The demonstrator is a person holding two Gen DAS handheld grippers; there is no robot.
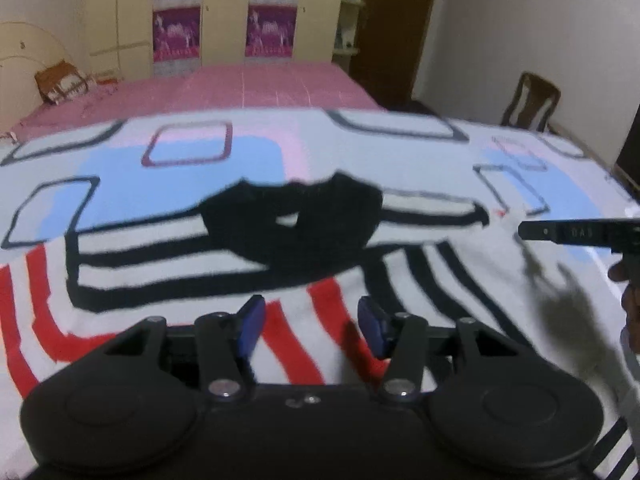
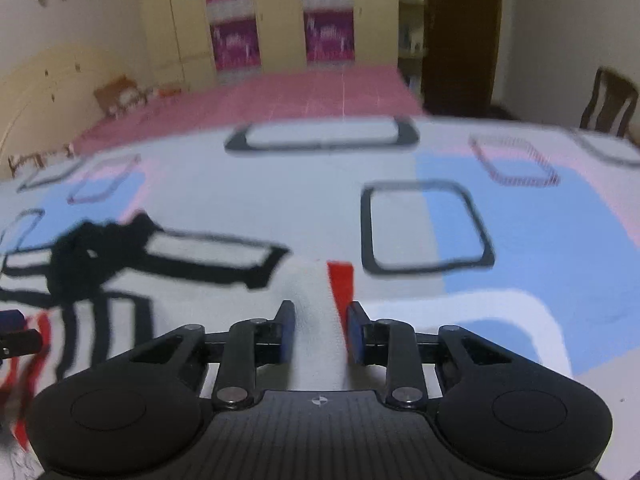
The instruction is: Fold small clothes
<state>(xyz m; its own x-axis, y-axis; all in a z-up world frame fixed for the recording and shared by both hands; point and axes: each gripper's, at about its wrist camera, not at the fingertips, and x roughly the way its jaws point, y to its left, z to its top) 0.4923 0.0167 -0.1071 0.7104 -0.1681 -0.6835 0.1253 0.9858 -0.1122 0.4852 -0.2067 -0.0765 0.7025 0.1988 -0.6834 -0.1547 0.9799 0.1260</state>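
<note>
A small white top (image 1: 168, 256) with black and red stripes and a black collar (image 1: 292, 220) lies spread on a patterned sheet. My left gripper (image 1: 310, 324) is open just above its red-striped front, jaws apart and empty. My right gripper (image 2: 320, 330) is partly closed around a raised fold of the top's white sleeve (image 2: 314, 312) with a red cuff (image 2: 342, 280); the pads are near the cloth but contact is unclear. The right gripper also shows at the right edge of the left wrist view (image 1: 580, 232).
The sheet (image 2: 520, 240) is white with blue and pink patches and dark rounded squares. Behind it lies a pink bedspread (image 1: 260, 88), yellow wardrobes (image 1: 224, 12), and a wooden chair (image 1: 530, 100) at the right.
</note>
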